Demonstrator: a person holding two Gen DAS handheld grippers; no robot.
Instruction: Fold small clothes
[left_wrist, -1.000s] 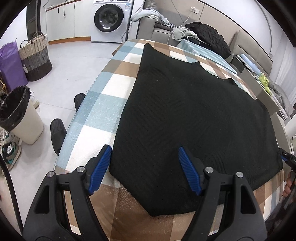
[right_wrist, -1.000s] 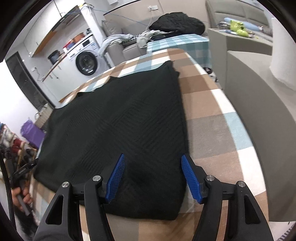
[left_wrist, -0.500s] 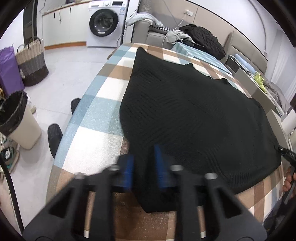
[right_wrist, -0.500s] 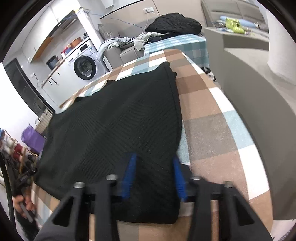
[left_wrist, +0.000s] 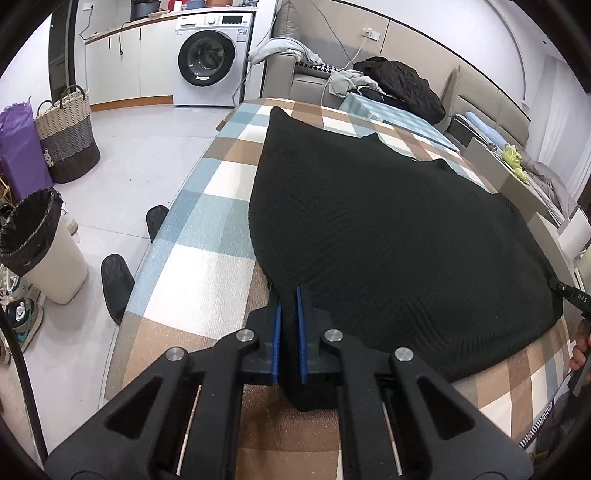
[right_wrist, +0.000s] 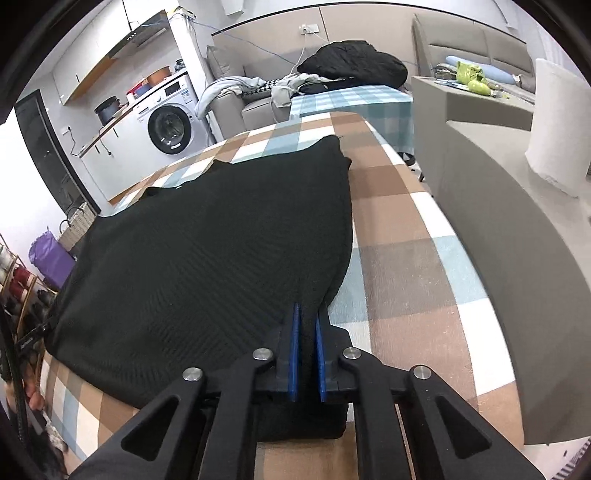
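Checked tabletop (left_wrist: 207, 240) lies bare along your left edge; both your grippers, left (left_wrist: 288, 295) and right (right_wrist: 306, 310), have just closed, fingers pinching the black garment's (left_wrist: 388, 236) near corners.

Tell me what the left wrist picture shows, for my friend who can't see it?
The left hand-held gripper has just closed its blue pads on the near corner of a black knitted garment spread flat on a checked tablecloth. Behind are a washing machine, a woven basket and a lined bin.
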